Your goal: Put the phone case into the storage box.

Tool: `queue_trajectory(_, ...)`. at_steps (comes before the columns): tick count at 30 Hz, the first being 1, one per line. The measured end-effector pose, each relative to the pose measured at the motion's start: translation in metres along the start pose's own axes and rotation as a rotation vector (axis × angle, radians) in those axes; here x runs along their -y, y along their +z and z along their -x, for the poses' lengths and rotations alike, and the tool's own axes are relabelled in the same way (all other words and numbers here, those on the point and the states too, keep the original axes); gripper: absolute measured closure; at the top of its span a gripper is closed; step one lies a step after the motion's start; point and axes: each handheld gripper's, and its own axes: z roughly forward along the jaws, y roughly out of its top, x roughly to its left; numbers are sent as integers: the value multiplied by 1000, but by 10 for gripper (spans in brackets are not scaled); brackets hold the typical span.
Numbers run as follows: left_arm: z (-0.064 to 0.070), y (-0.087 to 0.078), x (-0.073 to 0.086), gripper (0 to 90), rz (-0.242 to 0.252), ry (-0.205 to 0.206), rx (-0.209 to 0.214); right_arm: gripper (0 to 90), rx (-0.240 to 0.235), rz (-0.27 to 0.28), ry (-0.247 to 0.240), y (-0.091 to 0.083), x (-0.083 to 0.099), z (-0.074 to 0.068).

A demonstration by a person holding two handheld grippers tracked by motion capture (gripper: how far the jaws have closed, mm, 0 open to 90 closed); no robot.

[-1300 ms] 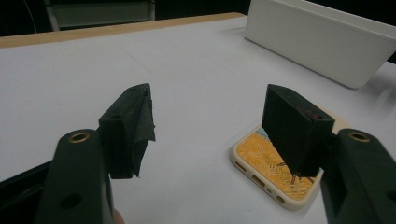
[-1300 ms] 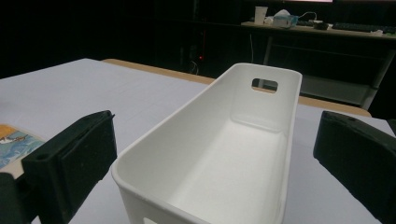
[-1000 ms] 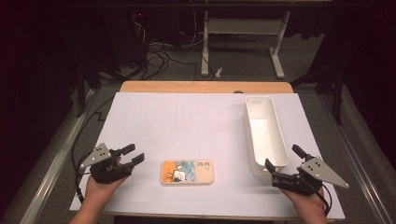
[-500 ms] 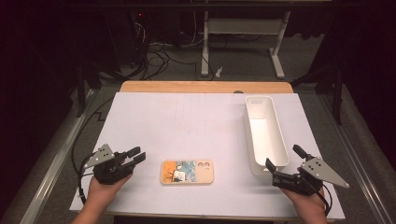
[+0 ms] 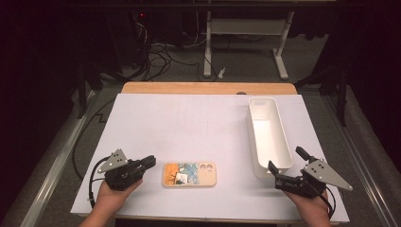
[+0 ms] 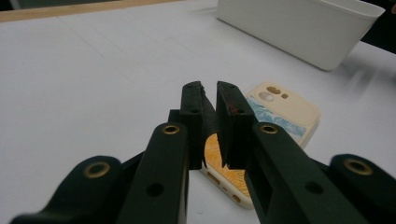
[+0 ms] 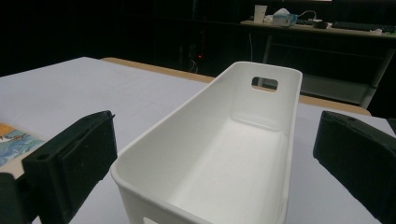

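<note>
you get a brightly lit white table (image 5: 189, 123), dark surroundings at the frame's top, and blurred near jaws.

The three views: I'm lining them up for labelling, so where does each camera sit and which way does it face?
High view: above the person's side, looking forward and down on the table; both hands, left gripper and right gripper enter from the bottom.
Left gripper view: rides the left gripper, fingers nearly together, aimed low at the phone case.
Right gripper view: rides the right gripper, fingers wide apart, facing the white bin.
Shared: phone case and bin appear in both gripper views.
</note>
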Motion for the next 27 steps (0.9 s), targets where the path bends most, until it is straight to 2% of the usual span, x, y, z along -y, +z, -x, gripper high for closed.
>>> queue_trajectory(7,4,5,6,867,-34,-8,8,4,-2,-1,-1,0,0,0)
queue_trajectory(11,8,9,13,894,-68,12,12,4,0,-1,-3,0,0,0)
queue_trajectory(13,12,13,20,896,-106,27,29,4,-1,-1,-3,0,0,0)
queue_trajectory(16,15,15,24,896,-133,33,42,4,-2,-2,-4,0,0,0)
queue_trajectory(20,22,18,32,898,-180,41,81,4,1,-1,-6,0,0,-1)
queue_trajectory(22,25,20,34,898,-190,34,96,4,3,1,-7,0,0,0)
queue_trajectory(23,27,21,36,898,-195,30,118,4,4,1,-8,0,0,0)
queue_trajectory(27,30,24,36,899,-204,16,132,4,8,-1,-8,0,0,0)
